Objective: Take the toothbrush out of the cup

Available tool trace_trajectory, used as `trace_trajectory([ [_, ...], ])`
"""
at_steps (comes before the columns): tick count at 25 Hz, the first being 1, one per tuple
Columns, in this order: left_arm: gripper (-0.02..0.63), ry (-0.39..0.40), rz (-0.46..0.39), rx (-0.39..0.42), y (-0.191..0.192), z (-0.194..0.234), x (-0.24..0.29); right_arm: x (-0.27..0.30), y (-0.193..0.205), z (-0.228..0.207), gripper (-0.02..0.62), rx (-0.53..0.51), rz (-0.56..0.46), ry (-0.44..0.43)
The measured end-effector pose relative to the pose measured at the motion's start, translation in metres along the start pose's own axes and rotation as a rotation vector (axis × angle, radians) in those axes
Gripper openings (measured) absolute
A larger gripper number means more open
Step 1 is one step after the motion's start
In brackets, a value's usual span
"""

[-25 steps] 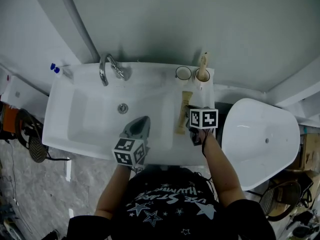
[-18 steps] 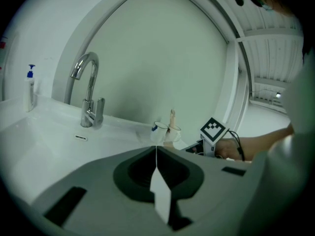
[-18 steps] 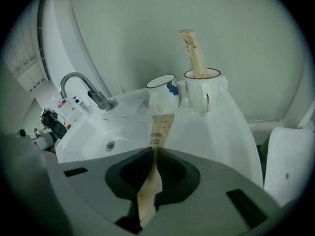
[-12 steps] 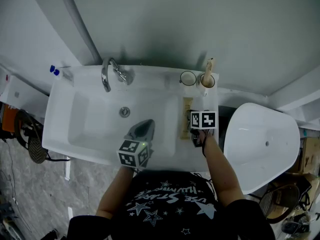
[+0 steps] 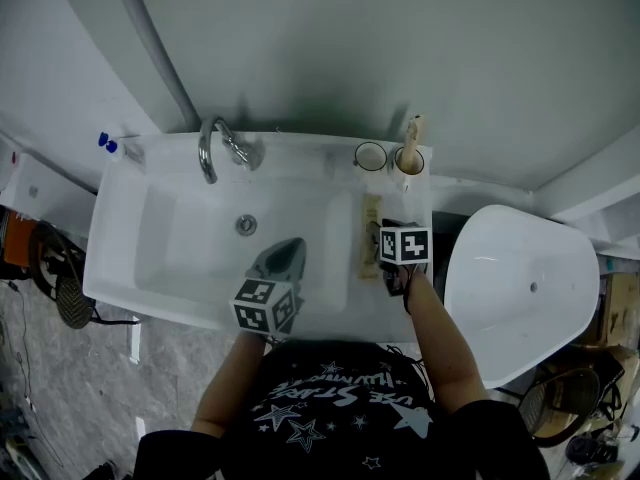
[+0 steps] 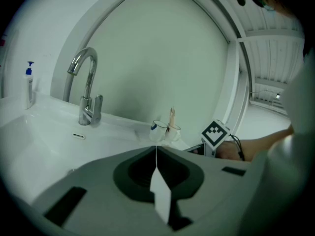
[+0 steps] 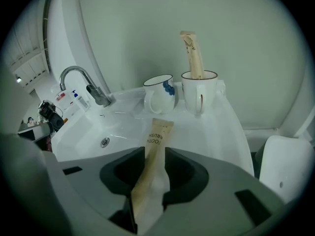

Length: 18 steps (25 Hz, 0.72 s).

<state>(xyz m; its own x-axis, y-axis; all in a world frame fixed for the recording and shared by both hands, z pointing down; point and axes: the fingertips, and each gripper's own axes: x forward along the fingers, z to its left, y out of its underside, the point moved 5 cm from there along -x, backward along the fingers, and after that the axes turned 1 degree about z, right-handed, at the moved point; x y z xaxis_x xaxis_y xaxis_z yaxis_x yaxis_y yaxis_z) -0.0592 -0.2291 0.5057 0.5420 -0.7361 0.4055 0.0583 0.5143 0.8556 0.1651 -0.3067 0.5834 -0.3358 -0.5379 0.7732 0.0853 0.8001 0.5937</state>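
The sink [image 5: 120, 268] fills the middle of the head view, with the faucet [image 5: 215, 148] at its back edge and two cups on the right-hand ledge. I hold the left gripper [image 5: 280, 253] over the basin, jaws together and empty. The right gripper [image 5: 383, 230] is over the ledge just in front of the cups. Its jaws have just been opening and now stand wide. In the right gripper view the wrapped toothbrush [image 7: 158, 134] lies flat on the ledge between them, and the pads do not appear to press it. I judge this to be a release: that toothbrush is out of the cup and set down, so this item needs only a clean retreat of the gripper without dragging the wrapper. Note that the rear cup [image 7: 199, 90] holds a second wrapped toothbrush [image 7: 192, 53] upright, while the blue-marked cup [image 7: 158, 92] beside it looks empty.
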Motion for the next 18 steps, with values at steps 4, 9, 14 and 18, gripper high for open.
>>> trace_trajectory([
  [4, 0.020, 0.001, -0.008, 0.008, -0.002, -0.007, -0.001, -0.010, 0.002, -0.004, 0.133, 0.005, -0.024, 0.006],
  [9, 0.019, -0.003, -0.020, 0.015, -0.004, -0.015, -0.001, -0.028, -0.004, -0.004, 0.129, 0.001, -0.114, -0.032],
  [14, 0.020, -0.007, -0.054, 0.029, -0.018, -0.020, 0.000, -0.054, -0.020, -0.005, 0.066, -0.074, -0.238, -0.021],
  [18, 0.020, -0.012, -0.084, 0.041, -0.032, -0.022, 0.002, -0.071, -0.035, -0.007, 0.031, -0.123, -0.310, 0.001],
])
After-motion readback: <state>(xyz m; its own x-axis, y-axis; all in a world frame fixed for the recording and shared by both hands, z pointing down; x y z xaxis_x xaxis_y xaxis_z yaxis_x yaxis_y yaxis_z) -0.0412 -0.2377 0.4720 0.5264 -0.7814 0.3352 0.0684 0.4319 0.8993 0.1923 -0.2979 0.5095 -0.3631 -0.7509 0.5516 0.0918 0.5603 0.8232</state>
